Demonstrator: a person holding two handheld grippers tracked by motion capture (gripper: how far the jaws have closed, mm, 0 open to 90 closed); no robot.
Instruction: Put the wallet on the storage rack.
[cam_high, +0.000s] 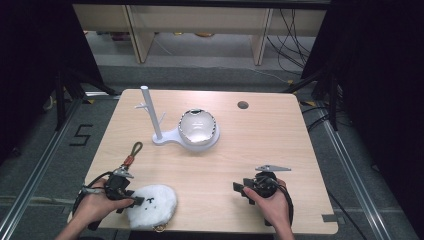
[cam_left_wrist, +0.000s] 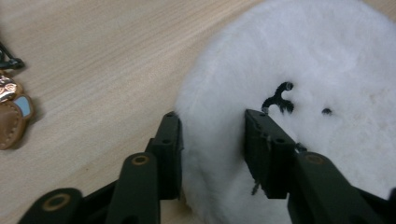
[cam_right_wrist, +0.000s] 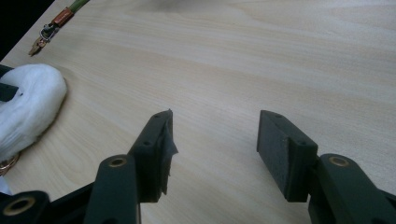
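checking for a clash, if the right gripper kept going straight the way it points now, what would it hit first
Probably nothing soon: ahead of the right gripper, whose fingers stand open and empty, lies bare light wooden table. The white fluffy plush pouch sits off to one side, seemingly outside that line, though depth is hard to judge.

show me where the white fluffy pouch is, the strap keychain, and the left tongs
white fluffy pouch (cam_high: 152, 204): high view, middle of its furry top.
strap keychain (cam_high: 133, 153): high view, on the strap near its orange band.
left tongs (cam_left_wrist: 212, 149): left gripper view, midway between the tips, which squeeze the pouch's edge.
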